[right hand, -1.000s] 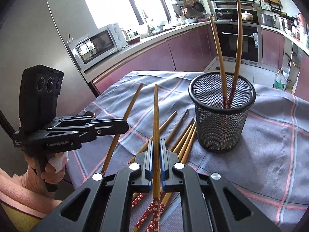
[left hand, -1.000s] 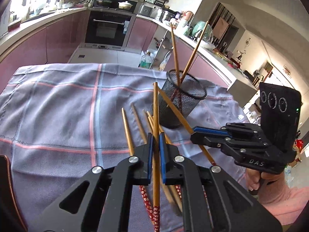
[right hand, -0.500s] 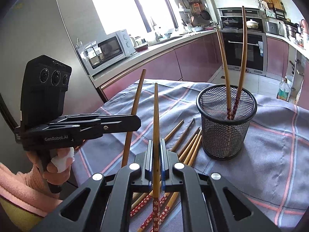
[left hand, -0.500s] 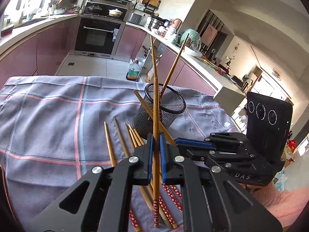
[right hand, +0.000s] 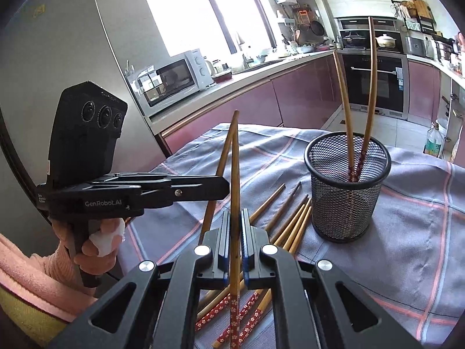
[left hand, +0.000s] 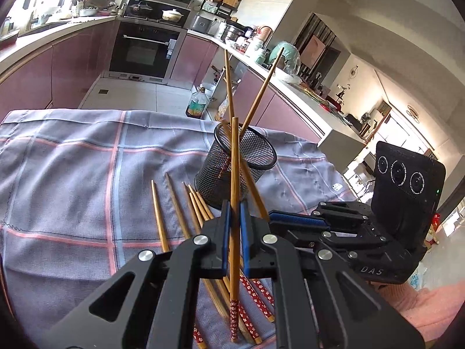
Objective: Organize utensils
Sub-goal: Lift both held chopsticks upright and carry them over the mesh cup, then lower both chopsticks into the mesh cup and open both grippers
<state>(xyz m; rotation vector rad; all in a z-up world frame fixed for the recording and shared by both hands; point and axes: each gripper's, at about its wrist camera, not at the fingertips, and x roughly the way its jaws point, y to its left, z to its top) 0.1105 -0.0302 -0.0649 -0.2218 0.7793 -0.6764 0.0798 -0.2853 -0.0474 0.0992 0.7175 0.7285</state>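
A black mesh cup [left hand: 236, 165] [right hand: 347, 193] stands on the checked cloth with two chopsticks [right hand: 358, 96] upright in it. My left gripper [left hand: 233, 213] is shut on a wooden chopstick [left hand: 234, 174], held above the cloth, its tip toward the cup. My right gripper [right hand: 234, 222] is shut on another chopstick [right hand: 234, 174], lifted and pointing forward, left of the cup. The right gripper also shows in the left wrist view [left hand: 293, 221], and the left gripper in the right wrist view [right hand: 215, 187]. Several loose chopsticks [left hand: 177, 212] [right hand: 290, 218] lie on the cloth by the cup.
The checked grey cloth [left hand: 72, 174] [right hand: 407, 247] covers the table. Kitchen counters, an oven [left hand: 142, 49] and a microwave [right hand: 171, 83] stand beyond the table. A bottle [left hand: 197, 103] stands on the floor behind it.
Both grippers have lifted with their chopsticks and drawn back from the cup. The left chopstick's tip now lines up with the cup's rim. The two held chopsticks have come closer together.
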